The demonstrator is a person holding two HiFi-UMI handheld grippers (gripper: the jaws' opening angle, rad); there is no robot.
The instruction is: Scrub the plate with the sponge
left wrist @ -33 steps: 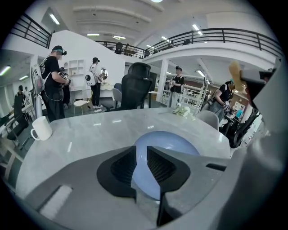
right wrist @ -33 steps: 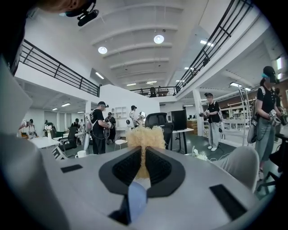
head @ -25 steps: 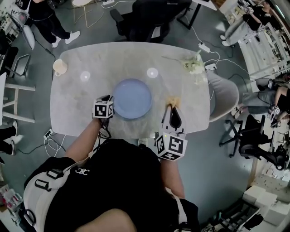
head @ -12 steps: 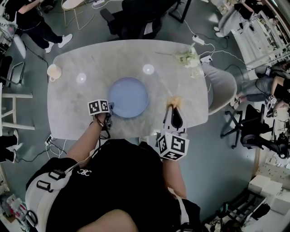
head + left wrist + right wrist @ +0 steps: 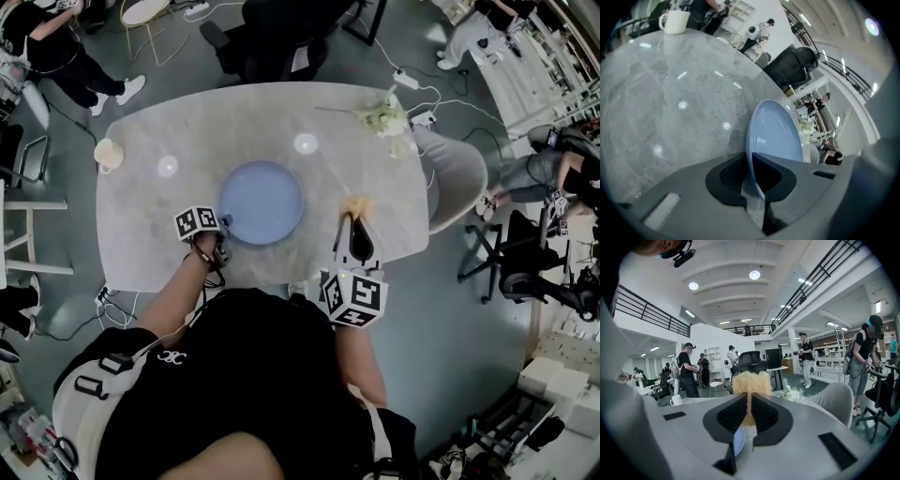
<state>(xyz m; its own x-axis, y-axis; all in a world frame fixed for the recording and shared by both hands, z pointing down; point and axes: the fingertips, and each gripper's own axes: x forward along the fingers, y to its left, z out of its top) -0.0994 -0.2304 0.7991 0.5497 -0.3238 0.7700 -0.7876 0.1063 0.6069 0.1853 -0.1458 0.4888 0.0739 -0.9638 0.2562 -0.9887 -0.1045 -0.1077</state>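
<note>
A round blue plate [image 5: 261,202] lies in the middle of the grey marble table [image 5: 178,112]. My left gripper [image 5: 221,228] is at the plate's near left edge. In the left gripper view its jaws are closed on the plate's rim [image 5: 759,140], so my left gripper [image 5: 752,165] is shut on the plate. My right gripper [image 5: 355,223] is to the right of the plate, apart from it, shut on a frizzy yellow sponge [image 5: 356,207]. The sponge [image 5: 751,382] sticks out past the jaws of my right gripper [image 5: 750,403]. A sliver of the plate [image 5: 738,440] shows below.
A white mug [image 5: 108,153] stands at the table's far left edge; it also shows as the mug [image 5: 675,21]. A bunch of white flowers [image 5: 384,117] lies at the far right corner. A grey chair [image 5: 459,183] is against the table's right side. People stand around.
Only the head view has shifted a little. Both grippers stay where they were relative to the plate, the right one still holding the sponge.
</note>
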